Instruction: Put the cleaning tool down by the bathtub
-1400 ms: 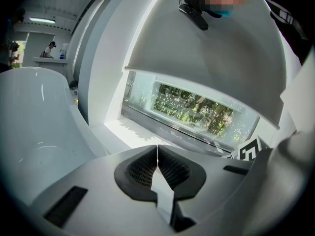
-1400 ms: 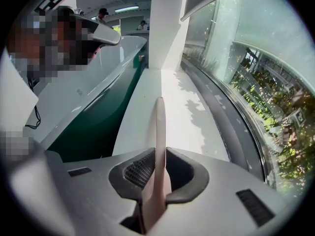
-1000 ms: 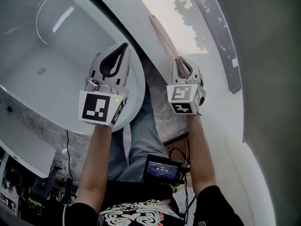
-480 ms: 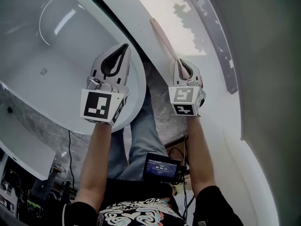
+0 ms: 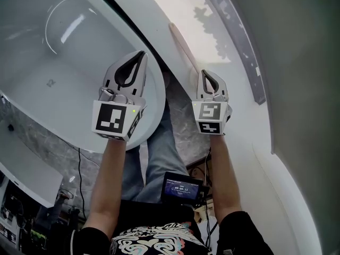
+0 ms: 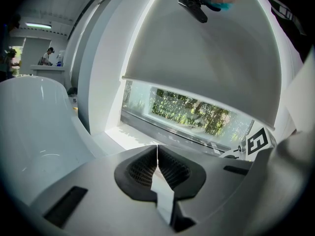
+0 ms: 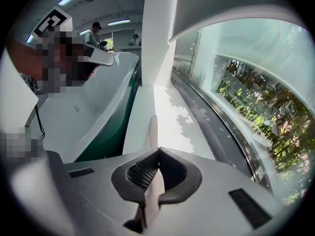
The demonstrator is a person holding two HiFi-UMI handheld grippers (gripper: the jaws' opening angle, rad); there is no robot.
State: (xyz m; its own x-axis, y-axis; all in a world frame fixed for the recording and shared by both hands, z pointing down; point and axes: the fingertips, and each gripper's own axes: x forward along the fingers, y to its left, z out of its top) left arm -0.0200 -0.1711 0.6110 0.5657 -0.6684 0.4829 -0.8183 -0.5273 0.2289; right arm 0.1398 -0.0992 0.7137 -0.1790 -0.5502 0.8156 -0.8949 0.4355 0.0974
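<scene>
— Where is the cleaning tool (image 5: 184, 43)?

— In the right gripper (image 5: 204, 73). Only its pale, slim handle shows, running away from the jaw tips along the white ledge (image 5: 240, 122) between the bathtub (image 5: 64, 68) and the window (image 7: 246, 90). Whether it touches the ledge I cannot tell.

— And those jaws?

— Closed on the handle. In the right gripper view the pale strip passes between the ribbed pads (image 7: 143, 172) and comes out beyond the tips.

— How is that arm held?

— The right forearm (image 5: 223, 174) reaches forward, nearly straight. The gripper points ahead along the ledge, with its marker cube (image 5: 209, 110) facing the head camera.

— The left gripper (image 5: 141, 53)?

— Its jaws are pressed together with nothing between them; the left gripper view shows the pads meeting in a thin line. The left forearm (image 5: 109, 174) also stretches forward, beside the right one. It holds the gripper over the tub's rounded rim, tips angled up and slightly to the right, well apart from the tool.
</scene>
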